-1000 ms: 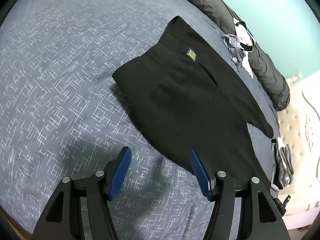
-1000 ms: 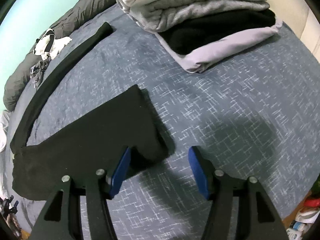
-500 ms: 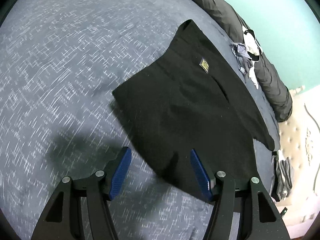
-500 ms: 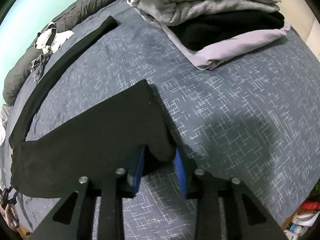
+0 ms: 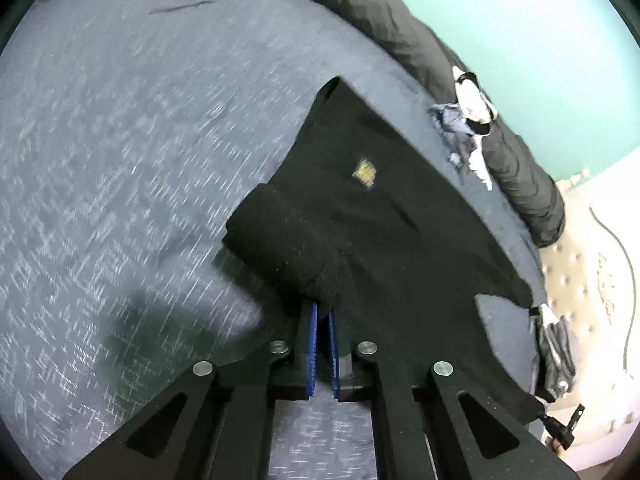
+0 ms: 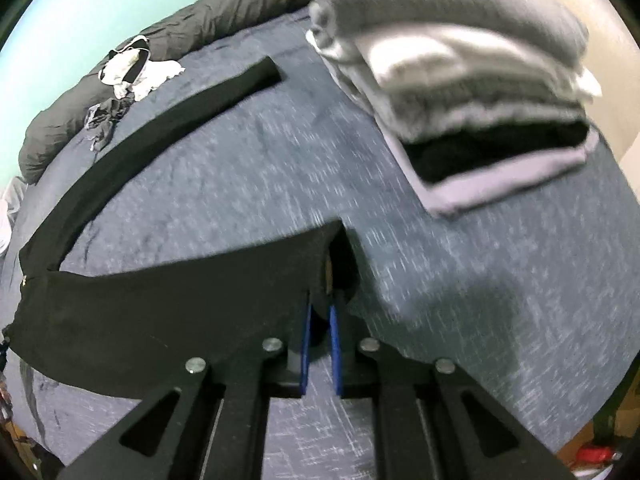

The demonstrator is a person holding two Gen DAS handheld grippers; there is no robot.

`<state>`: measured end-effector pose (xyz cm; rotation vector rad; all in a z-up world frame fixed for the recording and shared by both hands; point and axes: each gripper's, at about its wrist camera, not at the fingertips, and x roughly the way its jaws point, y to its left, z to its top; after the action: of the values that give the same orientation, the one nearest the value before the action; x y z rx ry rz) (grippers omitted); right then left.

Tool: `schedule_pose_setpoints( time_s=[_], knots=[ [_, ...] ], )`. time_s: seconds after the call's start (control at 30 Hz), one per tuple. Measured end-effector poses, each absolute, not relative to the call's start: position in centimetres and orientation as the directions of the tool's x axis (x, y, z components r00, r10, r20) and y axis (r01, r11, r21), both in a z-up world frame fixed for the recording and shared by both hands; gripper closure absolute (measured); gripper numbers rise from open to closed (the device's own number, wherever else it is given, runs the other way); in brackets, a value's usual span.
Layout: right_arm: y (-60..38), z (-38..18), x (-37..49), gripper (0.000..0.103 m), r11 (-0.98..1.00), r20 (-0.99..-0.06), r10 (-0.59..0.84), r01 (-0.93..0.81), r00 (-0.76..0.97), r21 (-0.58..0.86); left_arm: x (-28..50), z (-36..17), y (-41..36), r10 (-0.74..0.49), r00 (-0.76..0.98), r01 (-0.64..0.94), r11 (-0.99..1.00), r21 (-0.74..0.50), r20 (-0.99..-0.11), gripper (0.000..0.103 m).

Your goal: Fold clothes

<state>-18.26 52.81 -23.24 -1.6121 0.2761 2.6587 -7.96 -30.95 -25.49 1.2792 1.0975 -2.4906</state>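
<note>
Centrally, black trousers point(image 5: 400, 216) lie spread on the blue-grey bedspread point(image 5: 120, 140), one leg point(image 6: 160, 100) stretched well away toward the dark rolled duvet point(image 6: 200, 16). Left gripper point(image 5: 323, 312): jaws drawn almost together, pinching a raised bunch of the trousers' near edge. Right gripper point(image 6: 320, 312): jaws likewise nearly closed on the corner of the other leg's hem, which is lifted off the bedspread. A stack of folded clothes point(image 6: 472, 104) sits nearby on the bedspread, apart from the trousers; small crumpled garments point(image 5: 468, 128) rest against the duvet.

Handling, as judged: the fabric appears soft and limp, light enough to rise on two pinch points, and it sags and bunches between them. It likely needs tension kept between both grips to stay flat. Hems, corners and the waistband edge offer the best holds, since thicker seams should resist slipping from the narrow pads. A small yellow label point(image 5: 365, 170) marks the upper part.
</note>
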Motion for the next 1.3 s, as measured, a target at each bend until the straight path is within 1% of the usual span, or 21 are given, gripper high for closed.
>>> schedule_pose_setpoints(
  time_s=[0.2,0.43,0.53,0.67,0.87,1.13,1.3],
  knots=[
    [51.2,-19.5,-21.8,0.096,-0.988,-0.864,-0.079,-0.074,-0.498,0.133,-10.4,-22.8,-32.0,0.189,-0.653,0.418,-0.717,-0.557,-0.734,0.099],
    [49.4,-15.0,-28.2,0.096,-0.989,-0.840,-0.099,-0.044,-0.534,0.144,-15.4,-20.5,-32.7,0.150,-0.653,0.436,-0.727,-0.530,-0.743,0.099],
    [48.7,-14.0,-30.9,0.096,-0.991,-0.838,-0.092,-0.033,-0.538,0.130,-17.5,-20.1,-33.4,0.134,-0.651,0.451,-0.723,-0.523,-0.747,0.099],
    [48.8,-13.4,-35.0,0.096,-0.987,-0.839,-0.091,-0.062,-0.536,0.146,-20.8,-19.6,-34.1,0.123,-0.654,0.458,-0.721,-0.520,-0.747,0.099],
    [48.3,-14.5,-41.2,0.096,-0.988,-0.865,-0.061,-0.095,-0.498,0.124,-25.5,-19.8,-35.5,0.104,-0.641,0.486,-0.712,-0.507,-0.761,0.099],
    [47.3,-16.4,-49.0,0.096,-0.988,-0.893,-0.015,-0.132,-0.449,0.083,-31.4,-22.0,-36.3,0.086,-0.603,0.508,-0.725,-0.465,-0.793,0.099],
    [46.4,-17.7,-53.2,0.096,-0.988,-0.902,0.016,-0.148,-0.431,0.053,-33.3,-23.4,-36.8,0.081,-0.584,0.522,-0.725,-0.450,-0.808,0.099]
  ],
)
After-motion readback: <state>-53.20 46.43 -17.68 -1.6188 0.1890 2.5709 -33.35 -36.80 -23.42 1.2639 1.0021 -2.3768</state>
